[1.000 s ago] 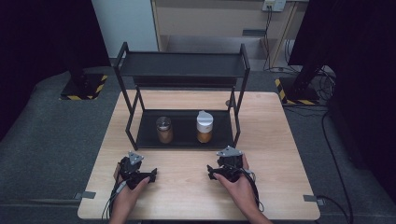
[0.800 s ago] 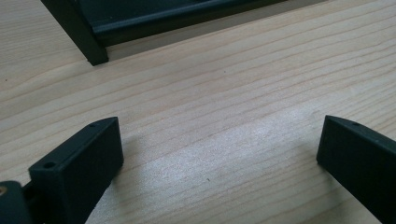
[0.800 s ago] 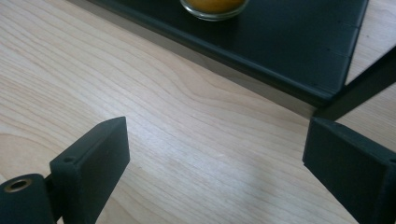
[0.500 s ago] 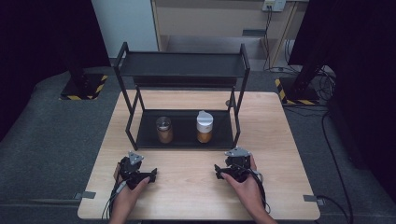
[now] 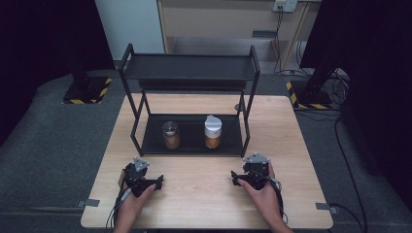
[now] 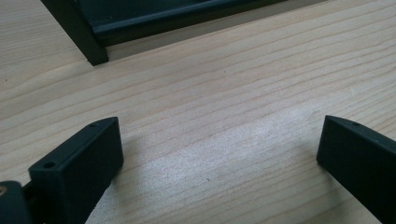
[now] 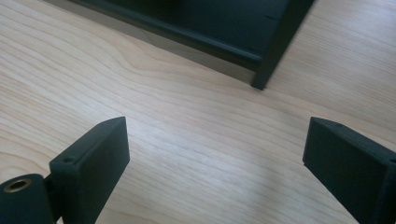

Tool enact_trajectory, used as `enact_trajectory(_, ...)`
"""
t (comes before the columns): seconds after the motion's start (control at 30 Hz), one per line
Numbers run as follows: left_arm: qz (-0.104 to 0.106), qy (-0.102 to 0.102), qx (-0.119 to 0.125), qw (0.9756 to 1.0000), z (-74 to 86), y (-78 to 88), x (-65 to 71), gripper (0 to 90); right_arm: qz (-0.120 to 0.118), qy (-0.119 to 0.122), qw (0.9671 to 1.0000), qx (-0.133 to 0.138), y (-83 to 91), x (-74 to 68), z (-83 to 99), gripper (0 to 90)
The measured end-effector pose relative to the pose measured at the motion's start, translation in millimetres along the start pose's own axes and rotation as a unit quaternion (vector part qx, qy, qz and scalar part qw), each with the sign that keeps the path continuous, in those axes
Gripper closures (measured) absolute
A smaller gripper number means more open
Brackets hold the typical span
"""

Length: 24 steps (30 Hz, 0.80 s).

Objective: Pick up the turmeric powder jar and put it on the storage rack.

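Observation:
A black two-tier rack stands on the wooden table. On its lower shelf sit two jars of brown contents: one with a dark lid, one with a white lid. My left gripper rests near the table's front left, open, with bare wood between its jaws. My right gripper lies in front of the rack's right front leg, open and holding nothing. Both grippers are well short of the jars.
The rack's left front leg and the lower shelf's edge rise just ahead of the left gripper. Bare wood stretches between the two hands. Beyond the table are grey floor, cables and dark stands with striped bases.
My right hand and its gripper have slid to the right along the table's front. The left hand has stayed put, and the jars have not moved.

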<state>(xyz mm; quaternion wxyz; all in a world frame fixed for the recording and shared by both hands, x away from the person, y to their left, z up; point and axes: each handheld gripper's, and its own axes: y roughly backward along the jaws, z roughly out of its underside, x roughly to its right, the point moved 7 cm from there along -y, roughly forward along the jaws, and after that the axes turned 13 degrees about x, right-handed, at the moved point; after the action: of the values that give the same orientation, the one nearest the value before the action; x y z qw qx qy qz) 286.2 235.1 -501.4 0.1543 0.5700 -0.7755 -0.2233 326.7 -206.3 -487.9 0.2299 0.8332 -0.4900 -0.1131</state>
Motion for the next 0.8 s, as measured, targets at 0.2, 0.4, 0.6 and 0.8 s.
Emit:
enact_trajectory(0.2, 0.0, 0.0, 0.0, 1.0, 0.0, 0.0, 0.0, 0.0, 0.013, -0.012, 0.9998, -0.002, 3.0, 12.8, 5.9, 8.0)
enact_trajectory(0.4, 0.0, 0.0, 0.0, 1.0, 0.1, 0.0, 0.1, 0.0, 0.024, -0.02, 0.9995, -0.004, 6.2, 23.2, 10.5, 7.9)
enact_trajectory(0.6, 0.0, 0.0, 0.0, 1.0, 0.1, 0.0, 0.1, 0.0, 0.035, -0.03, 0.9989, -0.008, 6.8, 31.1, 15.1, 7.8)
enact_trajectory(0.8, 0.0, 0.0, 0.0, 1.0, 0.1, 0.0, 0.1, 0.0, 0.043, -0.037, 0.9983, -0.012, 7.0, 37.5, 18.7, 7.6)
